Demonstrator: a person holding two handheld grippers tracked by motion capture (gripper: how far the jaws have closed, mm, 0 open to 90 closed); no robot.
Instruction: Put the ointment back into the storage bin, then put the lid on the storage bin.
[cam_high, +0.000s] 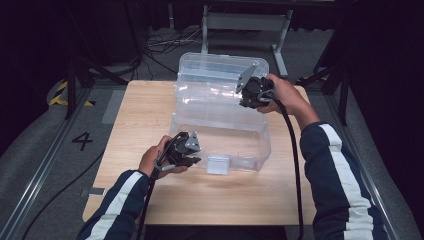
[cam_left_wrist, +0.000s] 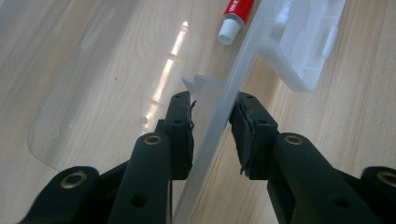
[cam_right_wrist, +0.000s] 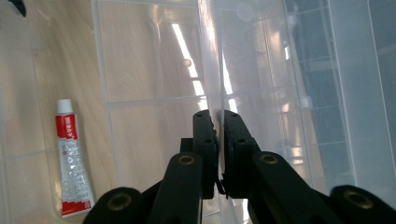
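A clear plastic storage box stands on the wooden table with its clear lid tilted up at the far side. My right gripper is shut on the lid's edge, the thin plastic pinched between its pads. At the box's front left corner, my left gripper straddles the box's rim, and its jaws are closed on that rim. A red and white tube lies flat on the box's floor, its white cap showing in the left gripper view.
A white latch hangs on the box's front wall. A metal frame and loose cables lie on the floor beyond the table's far edge. Bare wood runs along the table's left side and front.
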